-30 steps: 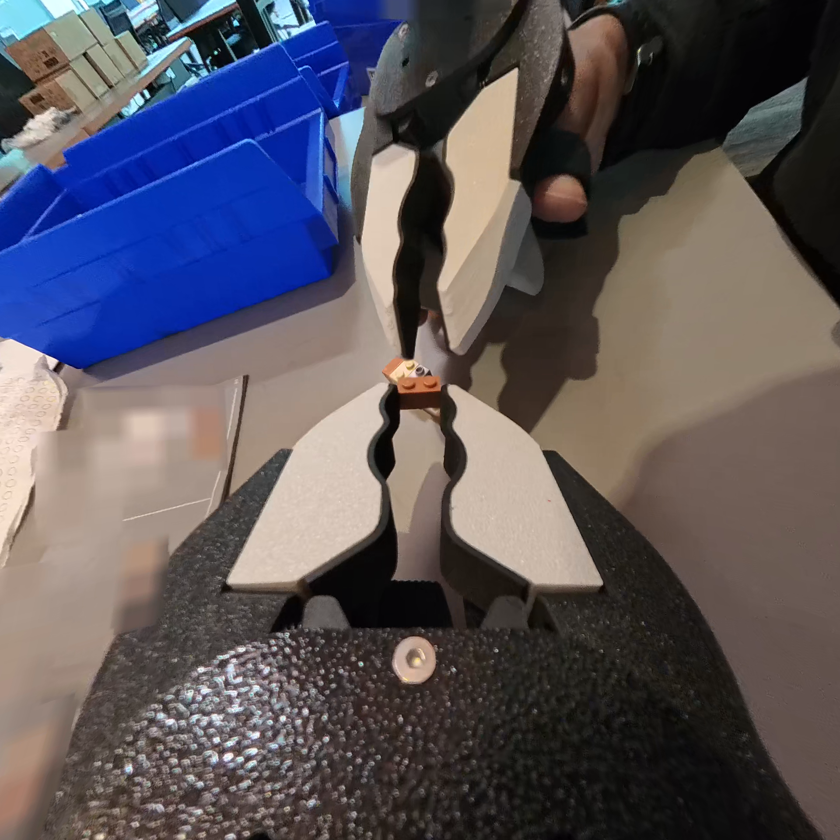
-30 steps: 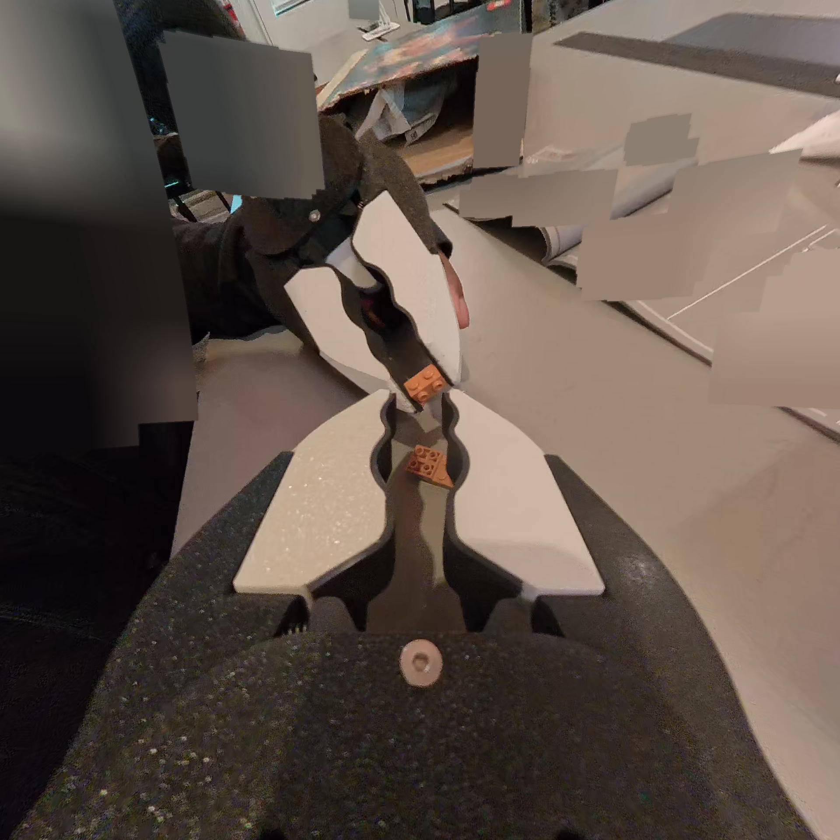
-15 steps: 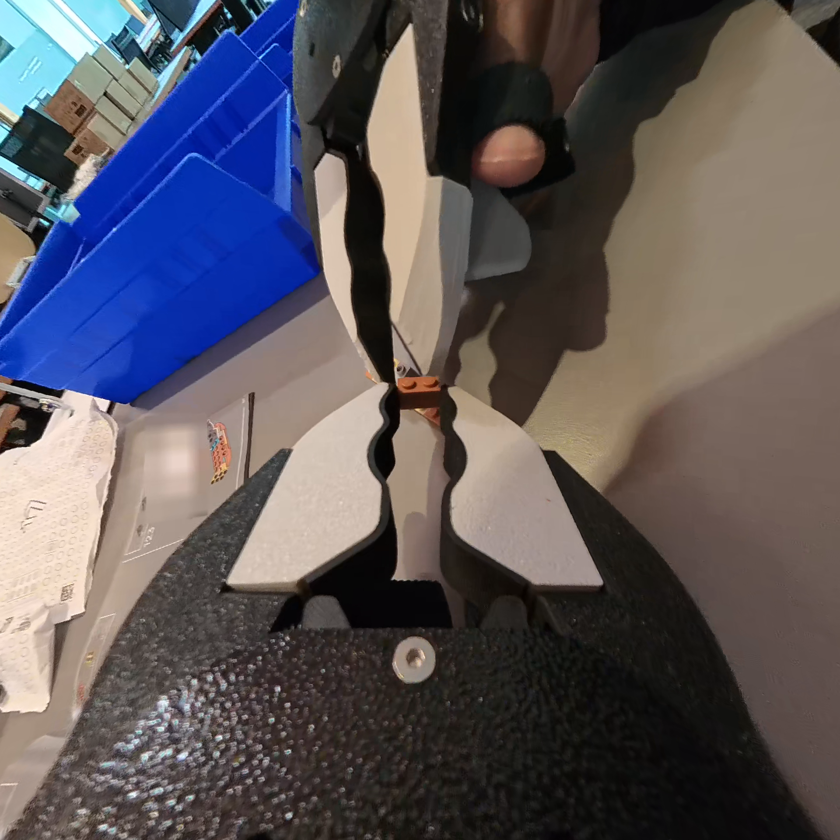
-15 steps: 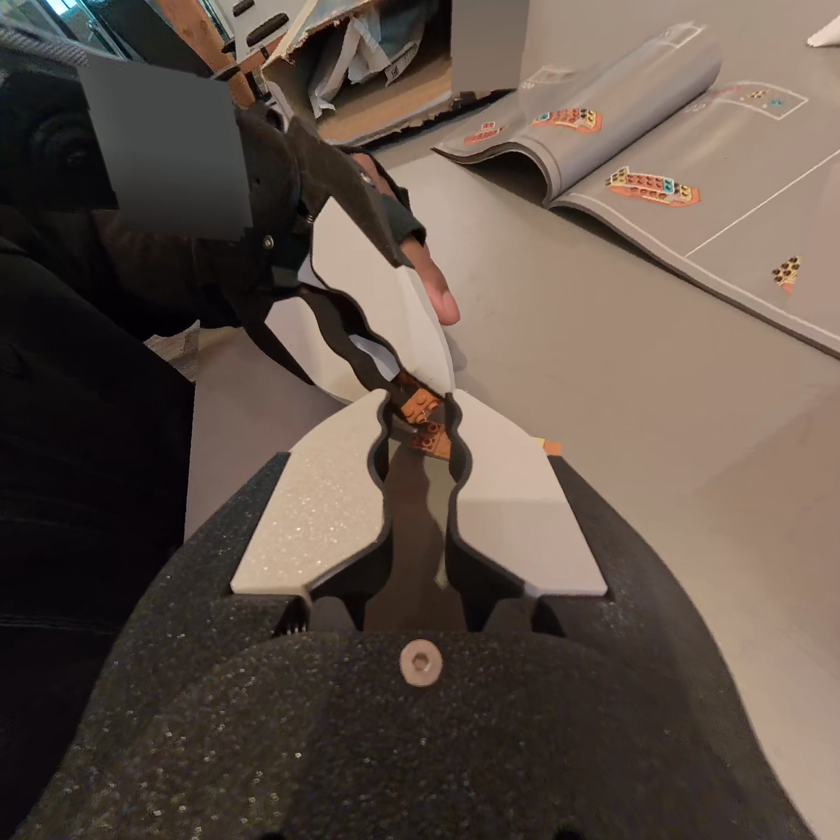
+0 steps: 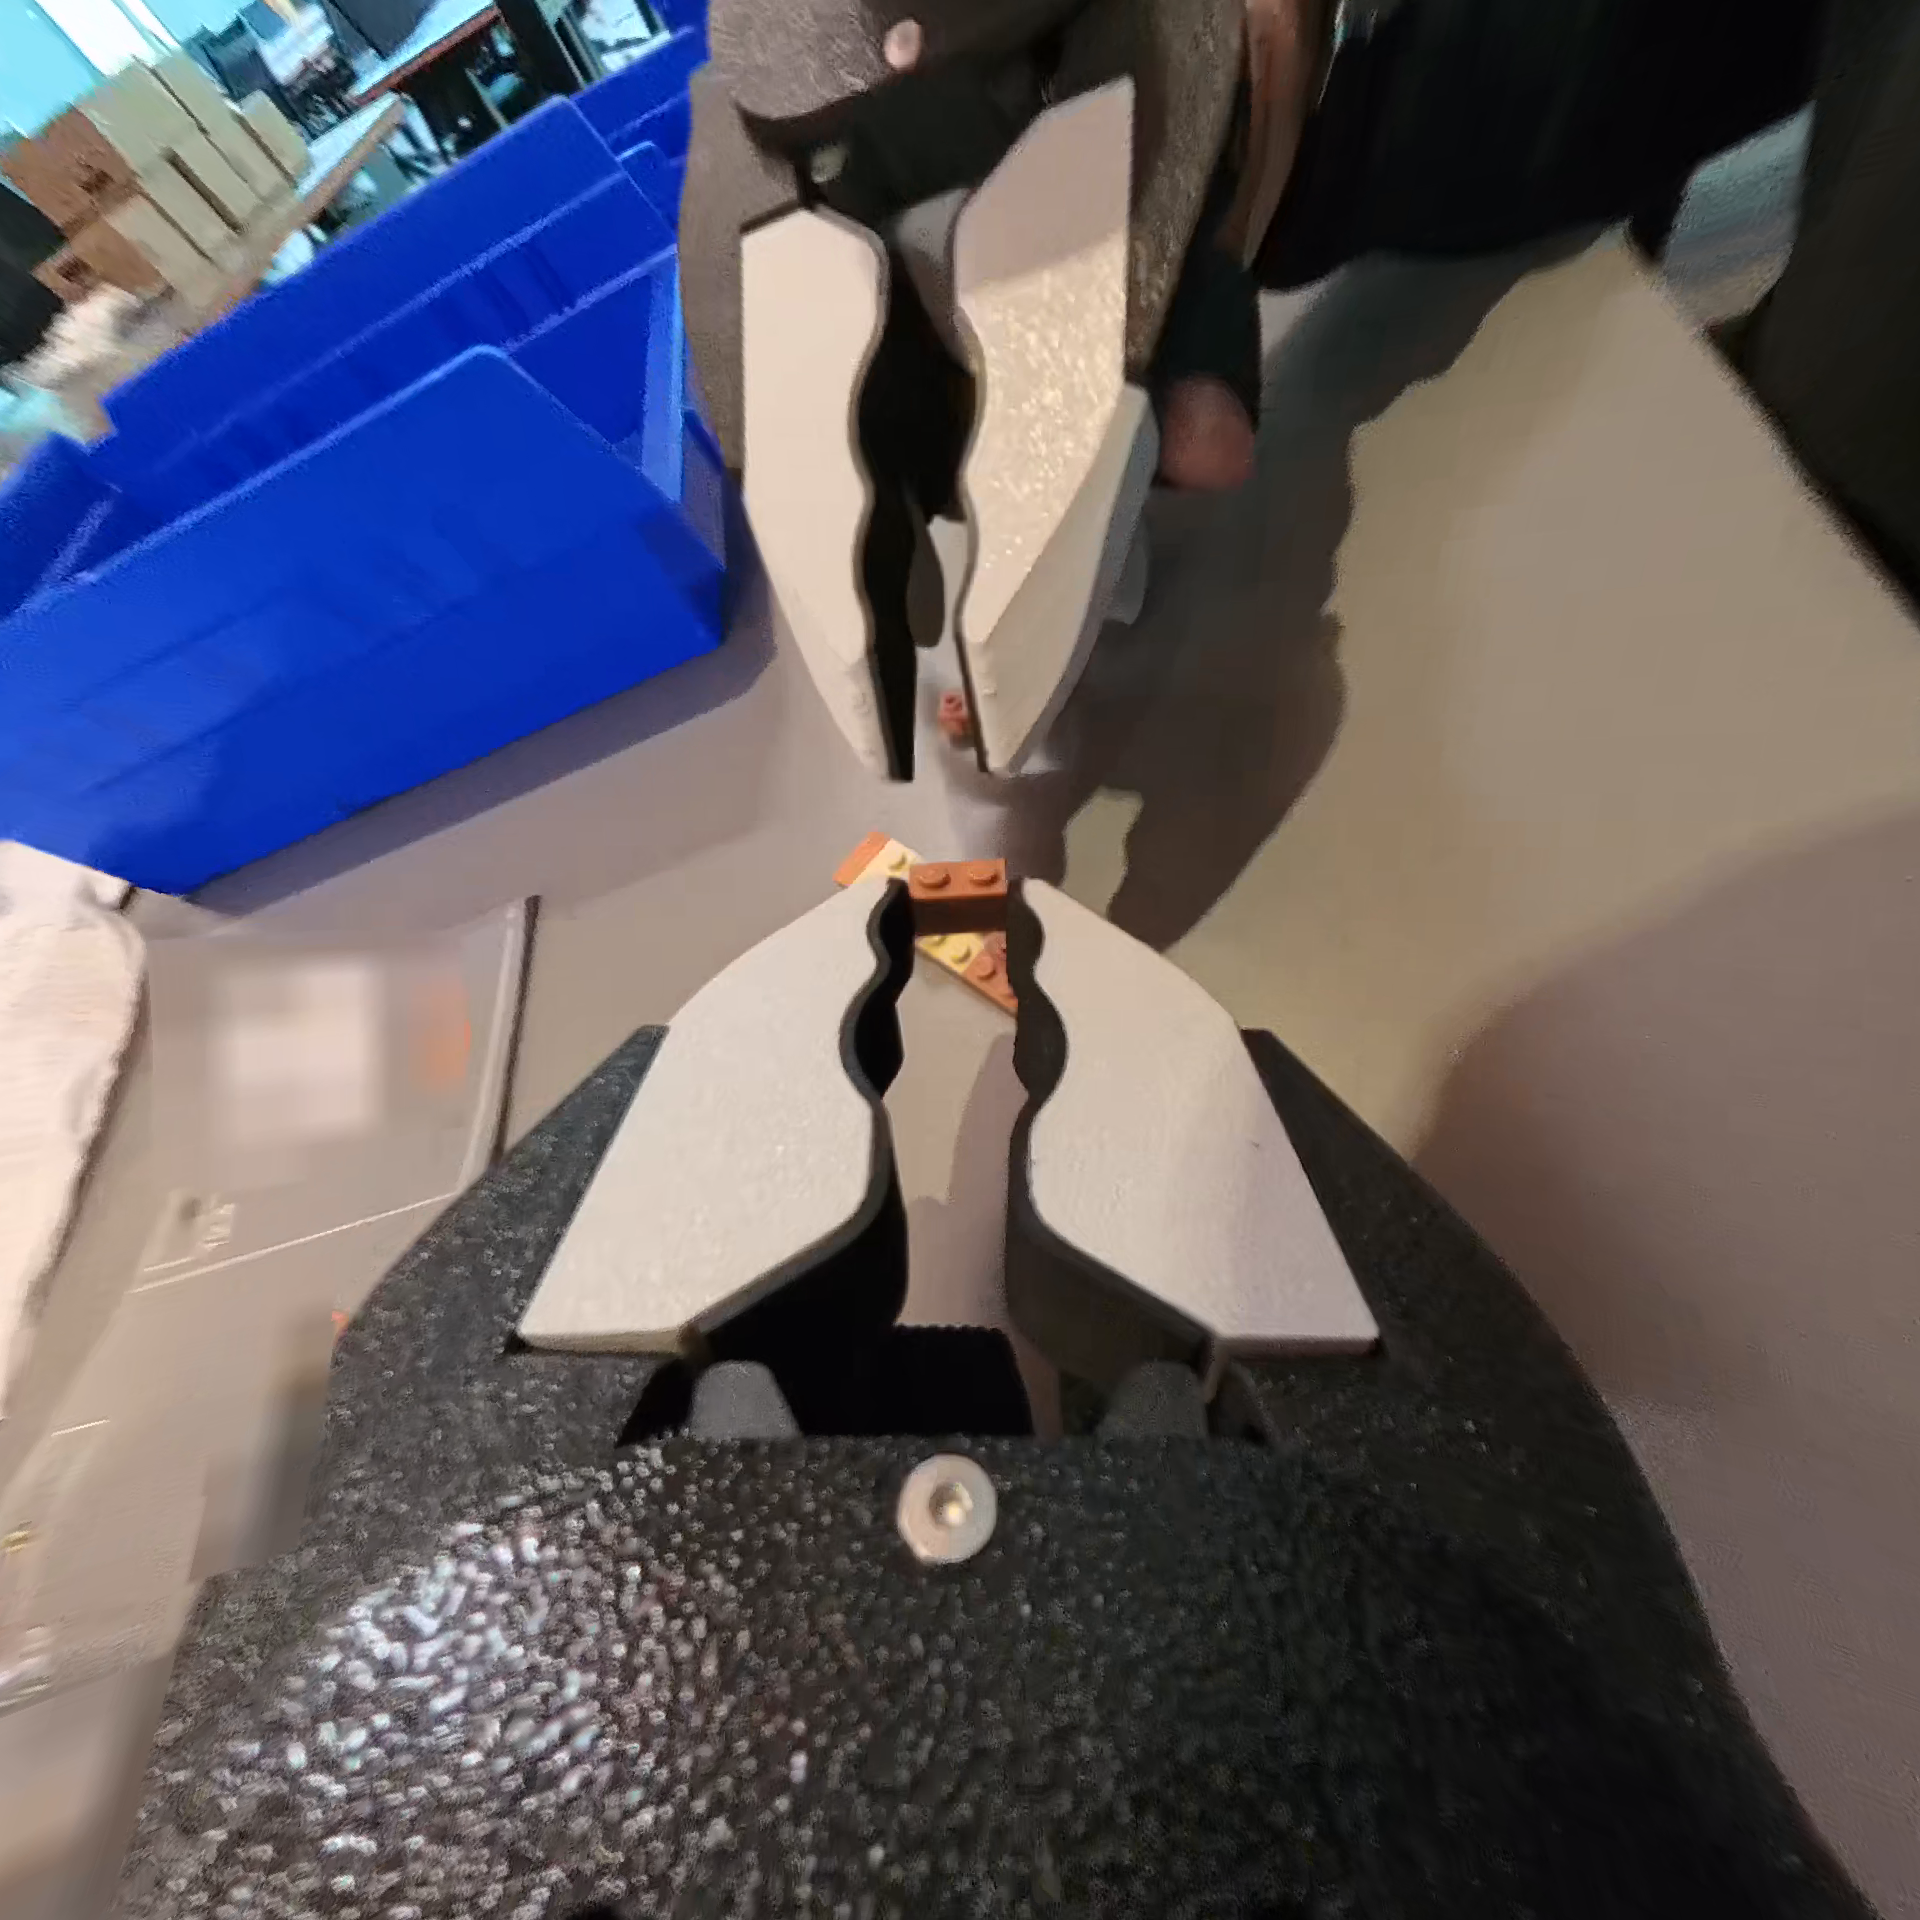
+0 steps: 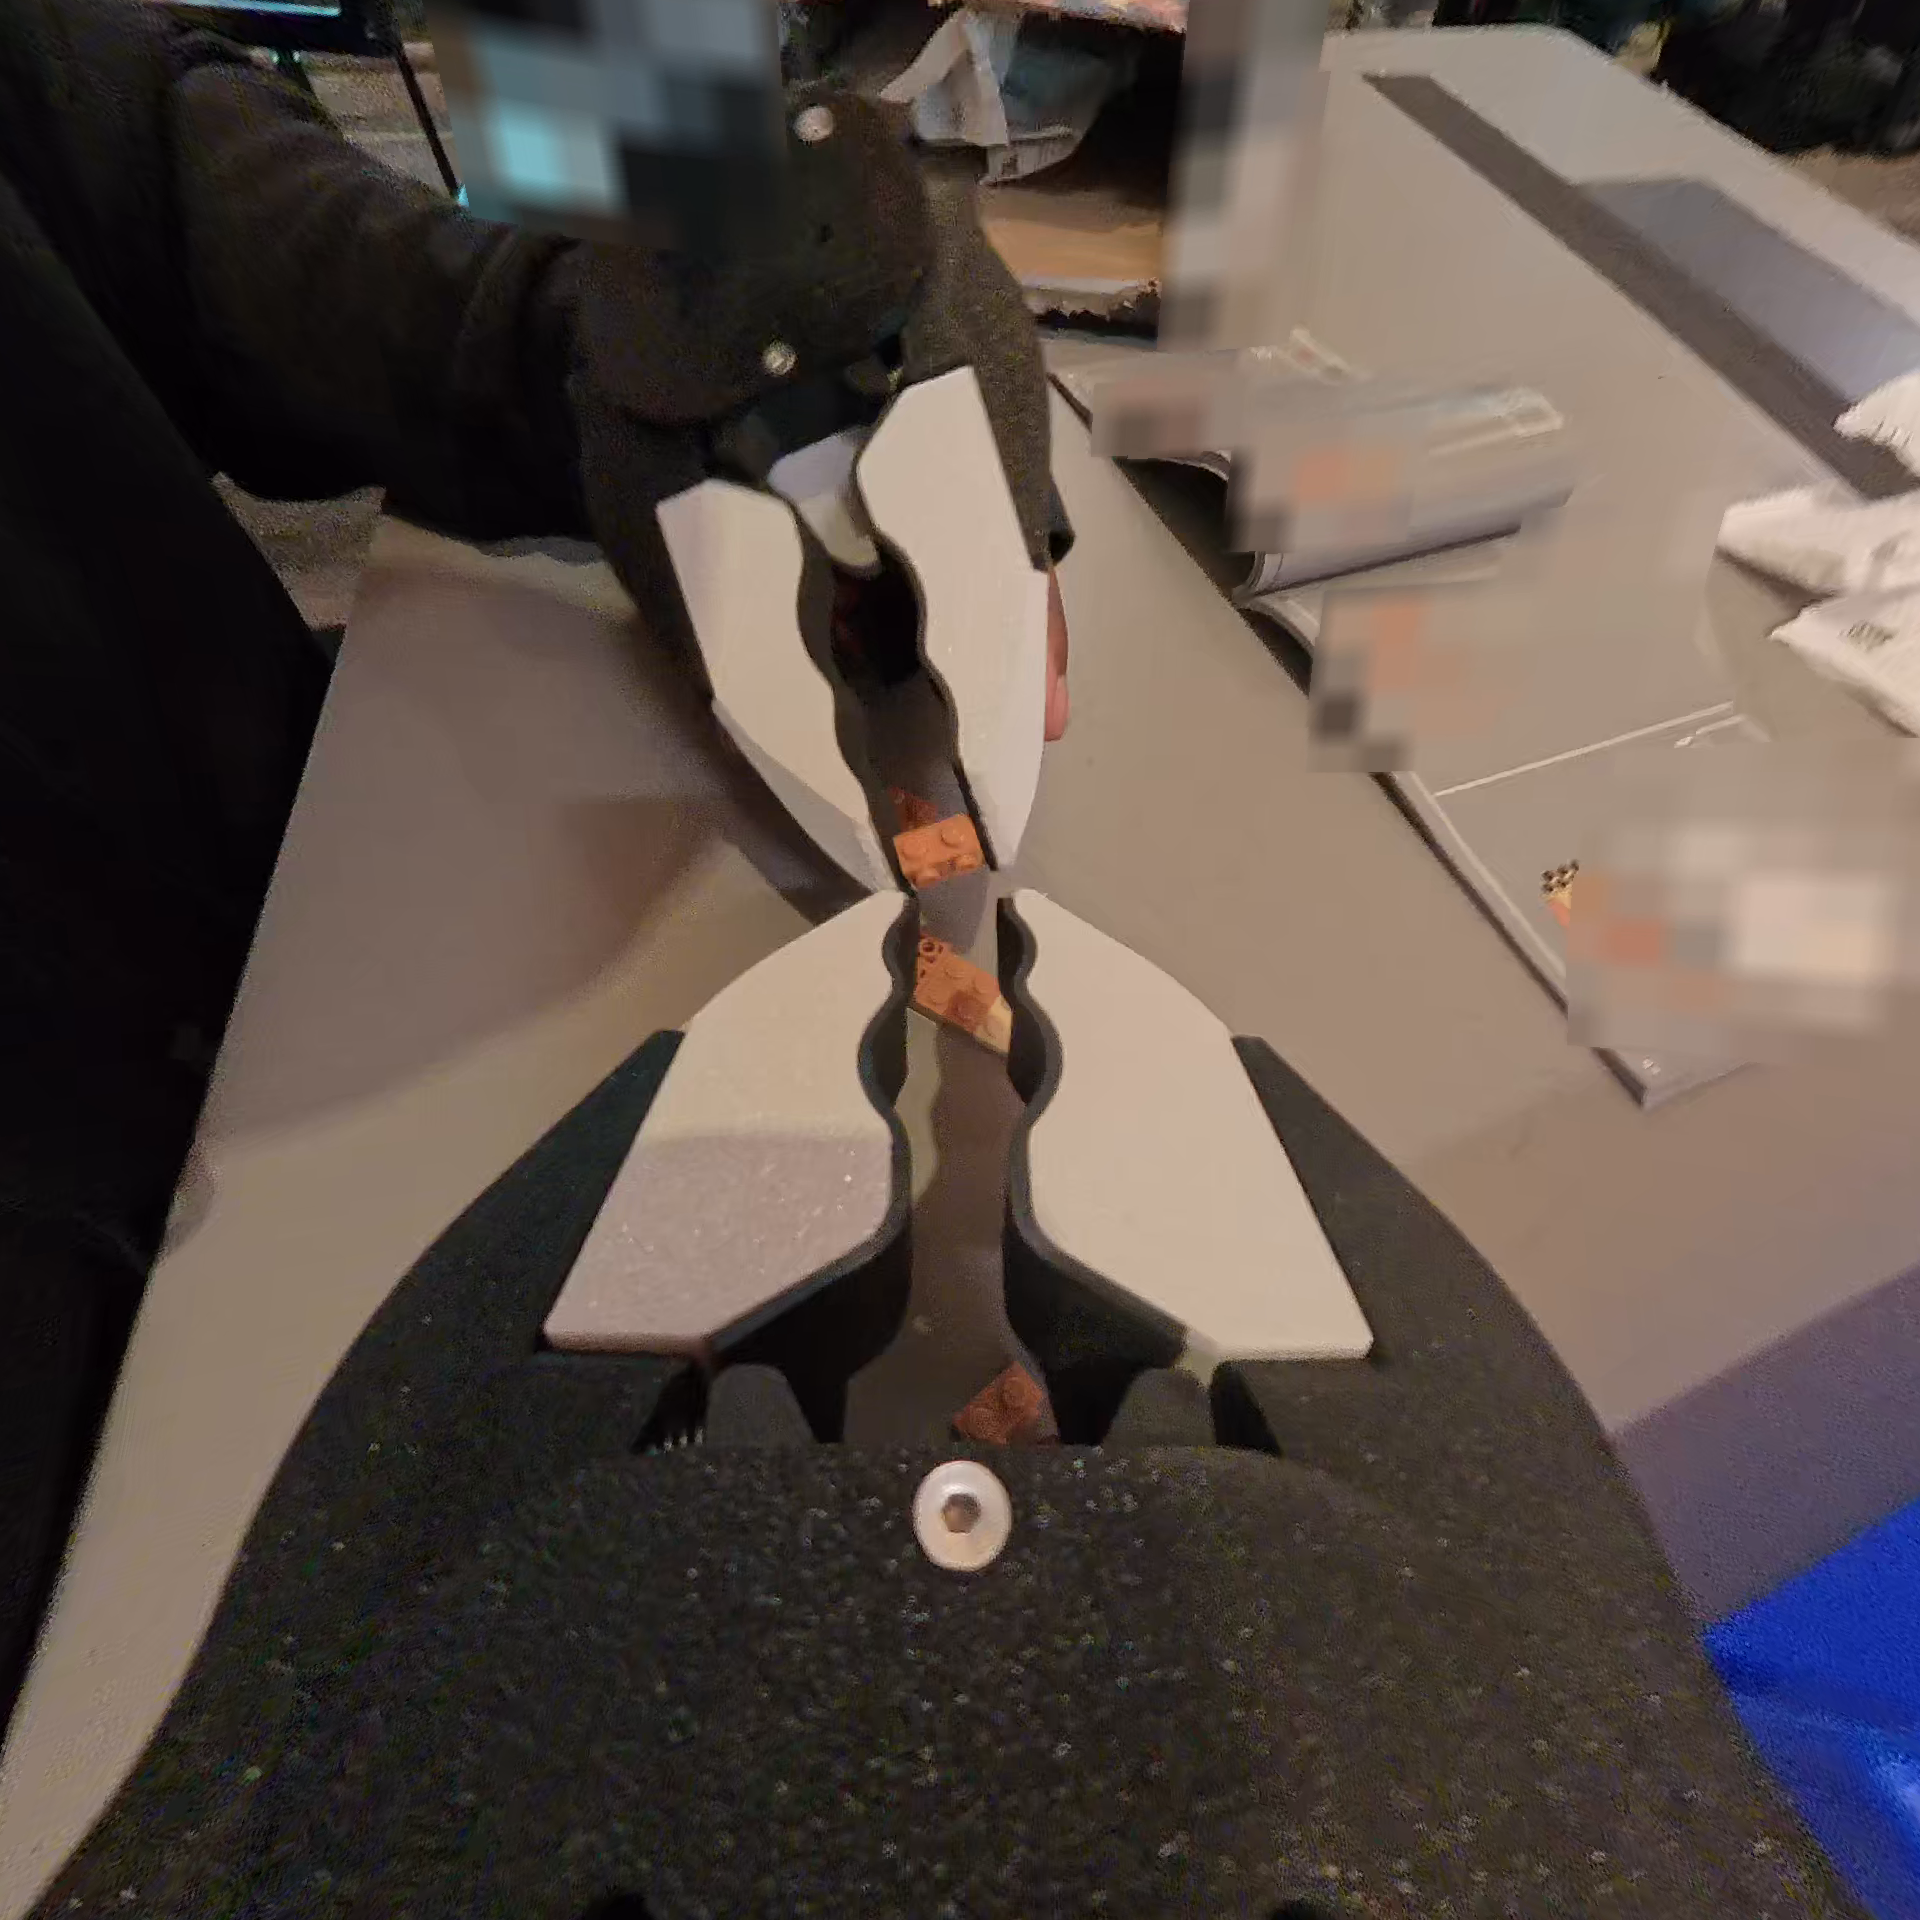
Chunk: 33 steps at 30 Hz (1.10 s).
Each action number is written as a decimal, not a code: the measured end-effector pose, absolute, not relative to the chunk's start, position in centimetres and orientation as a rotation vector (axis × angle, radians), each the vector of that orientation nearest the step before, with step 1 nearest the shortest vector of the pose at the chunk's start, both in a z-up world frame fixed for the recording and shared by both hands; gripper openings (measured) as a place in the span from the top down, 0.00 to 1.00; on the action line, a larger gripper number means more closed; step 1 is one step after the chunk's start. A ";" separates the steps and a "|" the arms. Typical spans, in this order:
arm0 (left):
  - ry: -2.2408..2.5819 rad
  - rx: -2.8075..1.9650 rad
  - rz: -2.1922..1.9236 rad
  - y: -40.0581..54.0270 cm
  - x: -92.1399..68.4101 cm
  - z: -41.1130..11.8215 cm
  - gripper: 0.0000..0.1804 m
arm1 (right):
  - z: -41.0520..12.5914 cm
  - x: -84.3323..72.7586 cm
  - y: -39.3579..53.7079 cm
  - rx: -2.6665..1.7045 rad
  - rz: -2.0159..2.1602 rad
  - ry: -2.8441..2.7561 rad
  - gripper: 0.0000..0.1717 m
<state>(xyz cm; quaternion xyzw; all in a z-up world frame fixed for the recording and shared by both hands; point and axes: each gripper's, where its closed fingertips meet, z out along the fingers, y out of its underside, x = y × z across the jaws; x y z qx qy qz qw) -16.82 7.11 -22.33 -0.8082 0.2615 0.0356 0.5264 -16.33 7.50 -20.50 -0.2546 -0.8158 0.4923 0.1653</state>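
While the left gripper [image 5: 958, 902] pinches a small brown brick [image 5: 959, 900] at its fingertips above the tabletop [image 5: 1455, 727] – light, stiff, slick, best held by its flat sides – the right gripper [image 6: 956, 904] hangs empty, slightly parted.

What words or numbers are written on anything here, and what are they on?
No text here can be read.
Open booklet: its pages are covered by blur patches.
White paper: small dark print, too blurred to read.
Brown brick and blue bins: no writing visible.
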 end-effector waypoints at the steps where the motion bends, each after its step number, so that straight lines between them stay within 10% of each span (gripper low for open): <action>1: 0.600 -1.938 0.026 7.0 -16.8 -22.1 0.91 | -20.5 -16.3 7.6 -0.677 1.397 -2.319 0.92; 33: 0.491 -2.019 -0.783 6.7 -14.3 -20.5 0.91 | -19.7 -15.0 5.8 0.205 1.001 -1.995 0.94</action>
